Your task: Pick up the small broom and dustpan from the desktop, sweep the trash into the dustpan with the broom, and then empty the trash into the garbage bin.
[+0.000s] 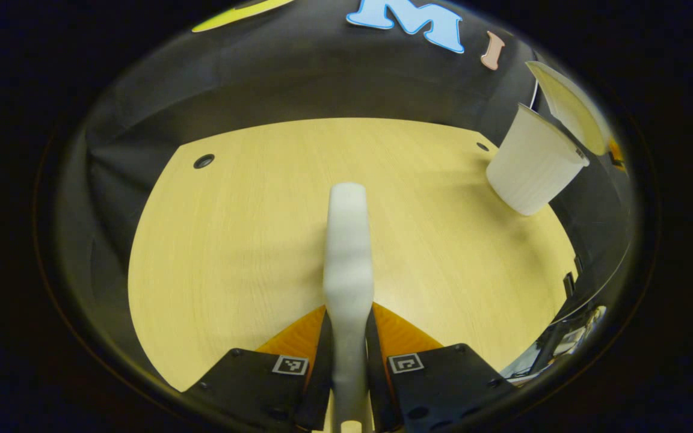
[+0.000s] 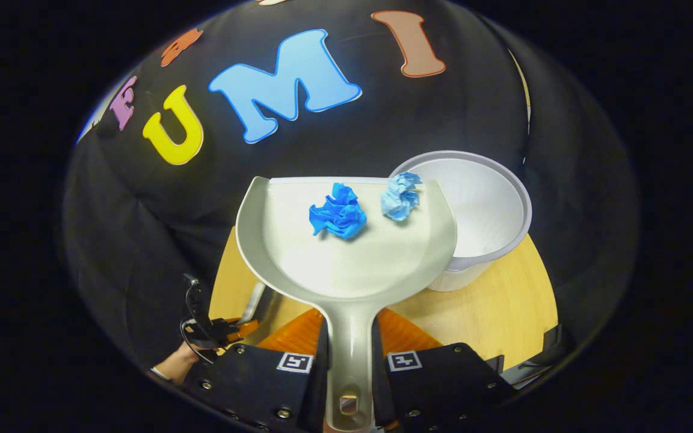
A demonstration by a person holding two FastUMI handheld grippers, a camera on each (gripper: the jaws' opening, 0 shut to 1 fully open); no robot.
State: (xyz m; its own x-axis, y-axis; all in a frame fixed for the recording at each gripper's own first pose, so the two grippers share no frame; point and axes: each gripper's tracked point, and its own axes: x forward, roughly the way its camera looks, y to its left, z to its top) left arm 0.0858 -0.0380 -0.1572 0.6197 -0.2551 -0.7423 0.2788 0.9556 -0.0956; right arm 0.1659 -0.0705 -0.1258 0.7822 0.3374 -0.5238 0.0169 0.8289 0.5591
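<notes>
**A:** While the right gripper [image 2: 348, 367] has both fingers pressed on the handle of the pale grey plastic dustpan [image 2: 346, 252], where would you say the trash sits?

**B:** Inside the pan, near its front lip: a crumpled deep-blue paper wad [image 2: 338, 211] toward the middle and a paler blue crumpled wad [image 2: 400, 196] by the right corner, right at the rim of the white plastic garbage bin [image 2: 479, 204]. The pan's right edge overlaps the bin's mouth, and the bin stands on the light wooden desktop [image 2: 503, 300].

**A:** So the emptying is the step in hand. How should it go?

**B:** My judgement: slide the front lip farther over the opening first, then tip the handle up slowly so both wads roll forward. Tilting too early could drop the darker wad onto the desk, since it lies left of the bin.

**A:** And the left gripper [image 1: 349, 361]?

**B:** Its fingers are clamped on a whitish plastic handle [image 1: 348, 252], presumably the small broom's, held out over the bare desktop [image 1: 232, 240]. The bin [image 1: 530, 165] shows far right there, well apart from it. Keep the broom clear of the pour.

**A:** Anything uncertain?

**B:** The broom's bristles lie out of frame, so its identity is inferred. The handle looks blurred. Whether the bin already holds anything is hard to tell.
</notes>
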